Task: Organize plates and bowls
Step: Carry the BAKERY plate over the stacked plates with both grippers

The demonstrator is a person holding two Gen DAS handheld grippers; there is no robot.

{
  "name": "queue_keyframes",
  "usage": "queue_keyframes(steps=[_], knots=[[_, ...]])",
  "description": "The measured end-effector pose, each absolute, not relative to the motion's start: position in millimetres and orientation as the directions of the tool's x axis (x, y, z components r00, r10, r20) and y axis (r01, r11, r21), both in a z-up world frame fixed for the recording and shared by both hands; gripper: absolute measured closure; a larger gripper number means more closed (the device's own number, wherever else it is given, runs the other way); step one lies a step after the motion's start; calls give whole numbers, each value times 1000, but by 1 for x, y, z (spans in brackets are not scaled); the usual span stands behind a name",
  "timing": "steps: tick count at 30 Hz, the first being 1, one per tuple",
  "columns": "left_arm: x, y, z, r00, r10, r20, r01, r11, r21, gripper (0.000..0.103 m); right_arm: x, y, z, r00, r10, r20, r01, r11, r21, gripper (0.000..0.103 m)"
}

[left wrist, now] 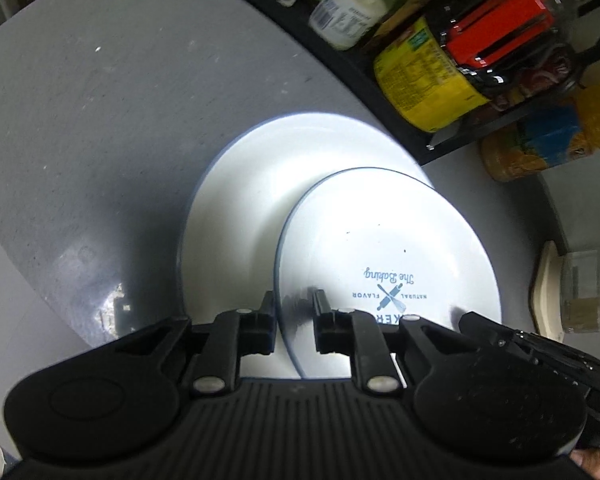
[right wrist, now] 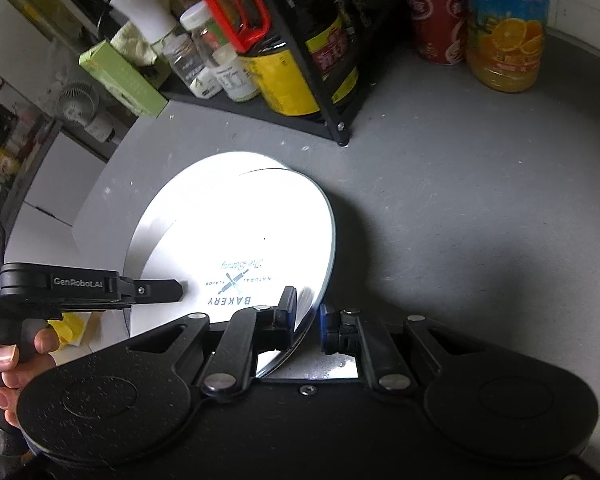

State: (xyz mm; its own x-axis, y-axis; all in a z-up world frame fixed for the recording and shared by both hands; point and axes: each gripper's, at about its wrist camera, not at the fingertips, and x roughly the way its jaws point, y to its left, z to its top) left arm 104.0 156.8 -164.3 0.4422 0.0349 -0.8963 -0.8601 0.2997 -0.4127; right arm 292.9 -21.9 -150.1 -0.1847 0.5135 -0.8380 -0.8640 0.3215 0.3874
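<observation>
A small white plate (left wrist: 388, 240) (right wrist: 252, 232) with a blue bakery logo hangs tilted over a larger white plate (left wrist: 240, 200) (right wrist: 152, 232) that lies flat on the grey counter (right wrist: 460, 200). My right gripper (right wrist: 308, 312) is shut on the small plate's near right rim, which runs edge-on between its fingers; it enters the left wrist view at the lower right (left wrist: 466, 318). My left gripper (left wrist: 294, 304) (right wrist: 178, 291) straddles the near left rim. The rim lies against one finger, and some plate face shows in the gap. Whether both pads press is unclear.
A black wire rack (right wrist: 332, 120) packed with jars and bottles stands just behind the plates. An orange juice bottle (right wrist: 504, 40) (left wrist: 548, 140) and a red can (right wrist: 436, 20) stand at the back right. A green box (right wrist: 124, 80) sits at the counter's left edge.
</observation>
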Motion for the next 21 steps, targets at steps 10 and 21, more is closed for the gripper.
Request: queue_keyframes(steps=[10, 21], knots=[[109, 167, -167, 381, 35, -924, -874, 340, -347, 87, 289, -17, -160, -157, 507, -847, -849, 368, 378, 94], [90, 190, -129, 352, 141, -925, -891, 353, -285, 62, 286, -13, -168, -128, 488, -863, -845, 401, 353, 79]])
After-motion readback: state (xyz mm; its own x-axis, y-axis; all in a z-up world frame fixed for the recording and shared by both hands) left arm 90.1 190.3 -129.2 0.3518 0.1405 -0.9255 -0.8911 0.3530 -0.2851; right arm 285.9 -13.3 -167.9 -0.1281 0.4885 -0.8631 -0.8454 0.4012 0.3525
